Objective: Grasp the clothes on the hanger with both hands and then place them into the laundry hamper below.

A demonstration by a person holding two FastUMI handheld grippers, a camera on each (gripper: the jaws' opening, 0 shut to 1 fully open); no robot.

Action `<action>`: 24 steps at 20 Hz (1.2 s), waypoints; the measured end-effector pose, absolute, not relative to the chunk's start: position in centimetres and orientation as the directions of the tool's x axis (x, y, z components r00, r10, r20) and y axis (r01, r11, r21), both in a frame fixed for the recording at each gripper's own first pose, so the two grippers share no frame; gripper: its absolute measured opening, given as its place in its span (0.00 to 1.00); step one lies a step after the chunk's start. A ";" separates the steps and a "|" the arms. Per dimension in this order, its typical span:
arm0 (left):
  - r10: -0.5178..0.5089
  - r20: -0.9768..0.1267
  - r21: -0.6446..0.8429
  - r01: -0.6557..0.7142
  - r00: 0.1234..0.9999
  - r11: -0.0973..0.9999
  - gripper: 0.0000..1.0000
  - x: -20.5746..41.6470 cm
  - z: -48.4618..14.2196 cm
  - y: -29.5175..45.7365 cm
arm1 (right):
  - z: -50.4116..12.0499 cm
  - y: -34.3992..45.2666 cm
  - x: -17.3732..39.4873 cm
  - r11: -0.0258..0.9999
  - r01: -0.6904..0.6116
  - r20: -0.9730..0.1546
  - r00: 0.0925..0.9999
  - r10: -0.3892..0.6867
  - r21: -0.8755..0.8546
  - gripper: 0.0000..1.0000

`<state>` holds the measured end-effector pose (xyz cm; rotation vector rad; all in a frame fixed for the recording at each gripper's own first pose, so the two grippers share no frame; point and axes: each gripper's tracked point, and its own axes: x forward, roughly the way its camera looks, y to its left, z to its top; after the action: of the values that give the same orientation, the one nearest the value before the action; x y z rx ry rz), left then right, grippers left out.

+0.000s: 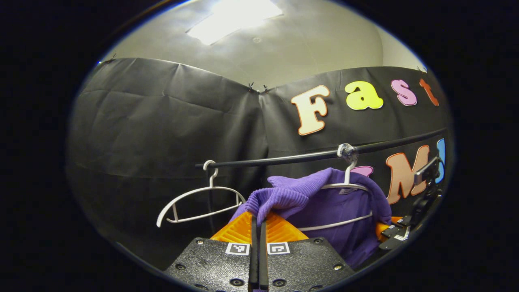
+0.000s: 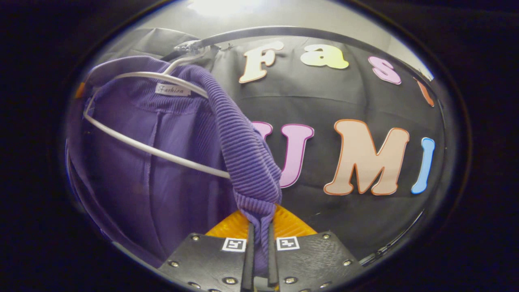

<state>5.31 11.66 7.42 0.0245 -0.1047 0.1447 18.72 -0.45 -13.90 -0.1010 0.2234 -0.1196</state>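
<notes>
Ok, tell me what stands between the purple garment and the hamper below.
The white hanger does: the purple garment is draped over it, hooked on the black rail. Both grippers are shut on the fabric, left gripper and right gripper. The hamper is out of sight, so the path down cannot be judged.

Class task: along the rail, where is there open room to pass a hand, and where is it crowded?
Free: the bare stretch of rail between the empty hanger and the purple sweater. Crowded: around the sweater's hanger, where the left gripper and right gripper pinch the knit.
</notes>
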 end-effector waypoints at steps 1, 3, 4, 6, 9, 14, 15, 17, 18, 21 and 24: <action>0.153 0.105 0.015 -0.155 0.983 0.988 0.01 5.4 7.6 12.0 | -13.3 -0.9 18.7 0.986 0.118 -0.200 0.970 -0.140 -0.121 0.13; 0.171 0.113 0.019 -0.174 0.979 0.985 0.01 5.4 8.1 12.9 | -12.0 -1.8 18.5 0.978 0.139 -0.164 0.973 -0.164 -0.157 0.13; 0.177 0.122 0.029 -0.182 0.977 0.983 0.02 5.4 8.4 13.4 | -11.3 -2.2 18.5 0.973 0.149 -0.144 0.974 -0.175 -0.176 0.13; 0.188 0.142 0.053 -0.197 0.972 0.979 0.02 5.6 9.2 14.1 | -9.9 -3.0 18.5 0.967 0.170 -0.105 0.976 -0.192 -0.192 0.13; 0.186 0.182 0.087 -0.204 0.966 0.975 0.00 6.1 10.6 14.9 | -7.9 -4.2 18.7 0.962 0.199 -0.058 0.975 -0.213 -0.187 0.13; 0.170 0.214 0.111 -0.197 0.962 0.974 0.00 7.4 11.6 15.9 | -5.1 -5.5 19.5 0.945 0.229 0.022 0.973 -0.230 -0.232 0.13; 0.168 0.217 0.113 -0.196 0.961 0.974 0.00 7.7 11.7 16.1 | -4.5 -5.6 19.7 0.943 0.235 0.040 0.972 -0.232 -0.235 0.13; 0.163 0.232 0.123 -0.195 0.959 0.973 0.00 8.3 12.0 16.8 | -3.6 -5.8 20.0 0.939 0.246 0.070 0.969 -0.236 -0.238 0.11; 0.155 0.215 0.119 -0.183 0.964 0.976 0.04 8.7 11.4 16.9 | -3.2 -6.0 20.1 0.938 0.252 0.081 0.968 -0.239 -0.240 0.13; 0.135 0.202 0.117 -0.160 0.970 0.980 0.00 9.5 10.4 17.3 | -2.7 -6.1 20.3 0.937 0.256 0.095 0.966 -0.240 -0.237 0.13; 0.113 0.207 0.155 -0.147 0.972 0.977 0.01 10.3 9.7 17.7 | -2.3 -6.3 20.4 0.933 0.260 0.109 0.965 -0.240 -0.249 0.10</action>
<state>10.28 17.65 9.69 0.1709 -0.1989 0.1317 20.44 -6.28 -2.32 -0.2649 -0.0770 -0.2561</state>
